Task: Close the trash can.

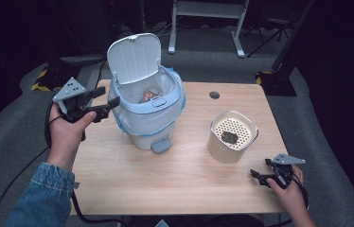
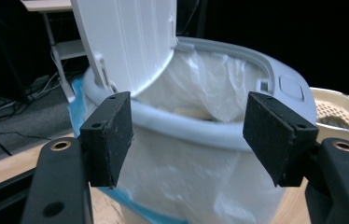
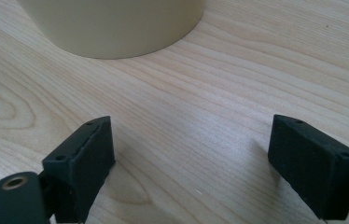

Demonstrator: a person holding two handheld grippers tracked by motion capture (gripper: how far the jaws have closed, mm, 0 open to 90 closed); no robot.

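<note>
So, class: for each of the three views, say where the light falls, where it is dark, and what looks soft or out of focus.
High view: table and bin well lit, room behind nearly black. Left gripper view: white lid bright, almost washed out; pads slightly soft; background dark. Right gripper view: even light on the wood, faint shadows beside each pad; the cream pot at the top is a little soft.

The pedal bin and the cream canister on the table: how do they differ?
The pedal bin is pale blue-white, clearly larger, and stands at the table's left-middle; the cream canister is shorter and sits toward the right. The pedal bin's lid is tipped up and open, showing a plastic liner bag with rubbish inside; the cream canister is capped by a perforated insert with a dark scrap on it. Both stand upright on the wooden table.
</note>
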